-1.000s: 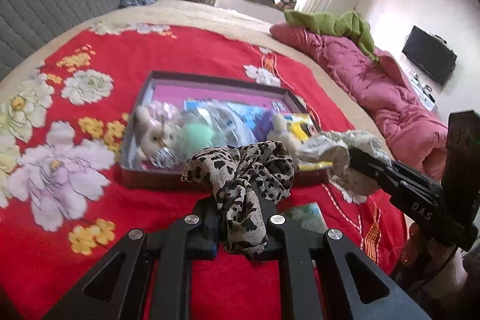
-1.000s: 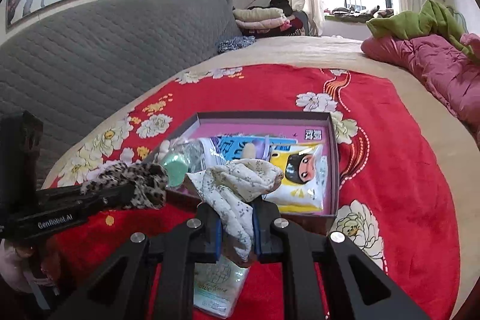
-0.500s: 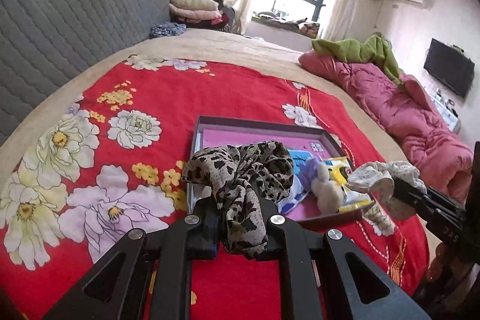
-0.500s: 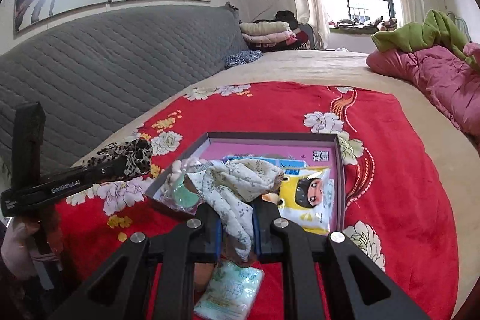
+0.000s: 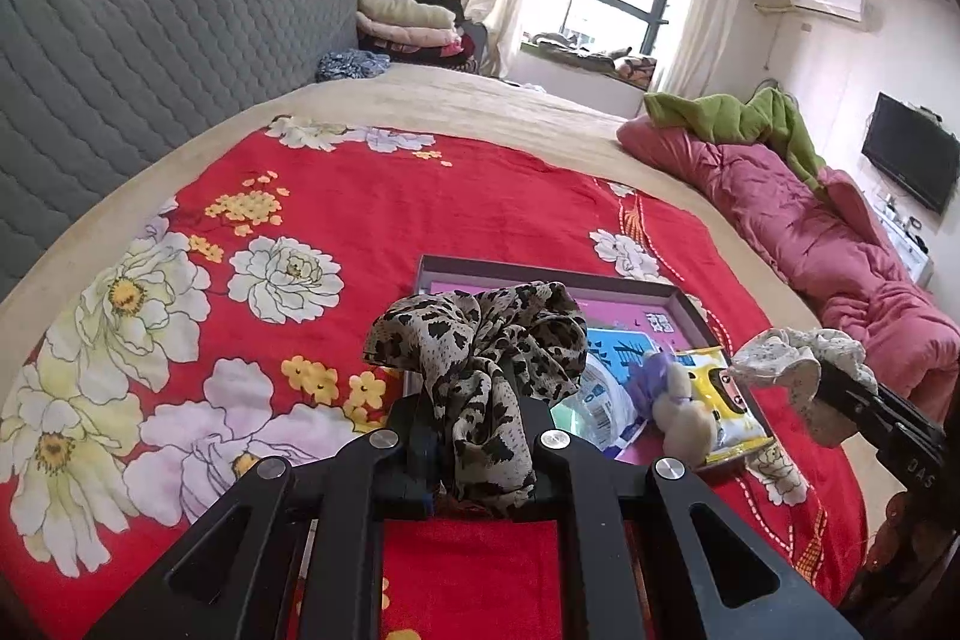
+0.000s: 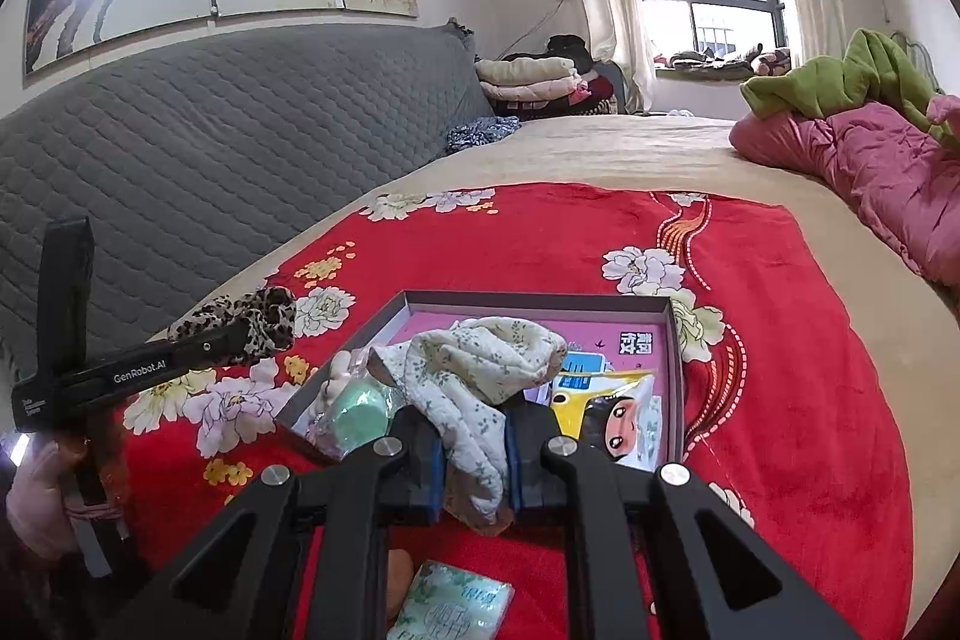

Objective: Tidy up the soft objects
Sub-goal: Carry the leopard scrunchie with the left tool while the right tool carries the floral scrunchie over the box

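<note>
Left gripper (image 5: 480, 436) is clamped on a leopard-print scarf (image 5: 480, 364), the cloth bunched up above the fingers and hanging down between them, held above the red floral blanket (image 5: 372, 208) just off the left edge of the shallow box (image 5: 540, 274). That box lies open near the blanket's near edge, and inside it, from left to right, sit a pale plush toy with a mint-green ball (image 6: 354, 406), a clear plastic packet (image 5: 600, 394), a small purple-and-cream plush (image 5: 678, 406) and a yellow packet with a cartoon face (image 6: 618, 424). Right gripper (image 6: 474, 460) is pinched shut on a cream floral scarf (image 6: 480, 370), which billows over the box's near edge. A green-printed tissue pack (image 6: 456, 604) lies on the blanket below that gripper, outside the box. Further right, a pink quilt (image 5: 810, 232) is heaped along the bed's right edge
</note>
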The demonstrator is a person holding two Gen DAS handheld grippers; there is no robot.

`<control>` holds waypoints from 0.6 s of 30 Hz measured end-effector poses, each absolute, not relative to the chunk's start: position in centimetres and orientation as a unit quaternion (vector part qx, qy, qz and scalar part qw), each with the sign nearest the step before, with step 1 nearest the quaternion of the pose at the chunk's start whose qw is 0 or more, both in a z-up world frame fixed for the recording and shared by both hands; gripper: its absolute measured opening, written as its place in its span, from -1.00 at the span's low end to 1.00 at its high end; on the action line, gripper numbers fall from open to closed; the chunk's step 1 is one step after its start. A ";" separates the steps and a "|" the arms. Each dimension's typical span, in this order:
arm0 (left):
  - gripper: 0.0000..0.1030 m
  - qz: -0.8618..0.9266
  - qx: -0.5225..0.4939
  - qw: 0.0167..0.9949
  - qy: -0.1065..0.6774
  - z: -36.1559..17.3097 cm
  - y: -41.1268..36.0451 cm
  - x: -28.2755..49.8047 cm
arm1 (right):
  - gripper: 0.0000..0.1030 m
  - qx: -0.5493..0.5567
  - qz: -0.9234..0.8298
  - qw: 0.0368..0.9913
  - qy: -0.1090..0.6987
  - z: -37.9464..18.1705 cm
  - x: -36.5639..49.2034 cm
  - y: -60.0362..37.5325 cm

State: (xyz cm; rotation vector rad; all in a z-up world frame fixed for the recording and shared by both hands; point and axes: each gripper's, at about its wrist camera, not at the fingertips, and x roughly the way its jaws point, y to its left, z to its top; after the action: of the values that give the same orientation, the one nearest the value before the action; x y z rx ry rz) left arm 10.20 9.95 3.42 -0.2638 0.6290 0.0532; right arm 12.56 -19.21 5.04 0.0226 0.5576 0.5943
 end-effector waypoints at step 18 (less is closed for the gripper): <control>-0.73 -0.002 -0.120 0.940 0.318 2.4 8.6 13.4 | -0.70 0.021 0.278 0.925 0.259 5.4 15.1 -20.0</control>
State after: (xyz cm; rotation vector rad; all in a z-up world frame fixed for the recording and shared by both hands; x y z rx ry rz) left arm 13.43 8.64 2.44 -0.2457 0.6489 -0.0036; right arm 15.08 -19.97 5.36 0.0421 0.5315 0.5694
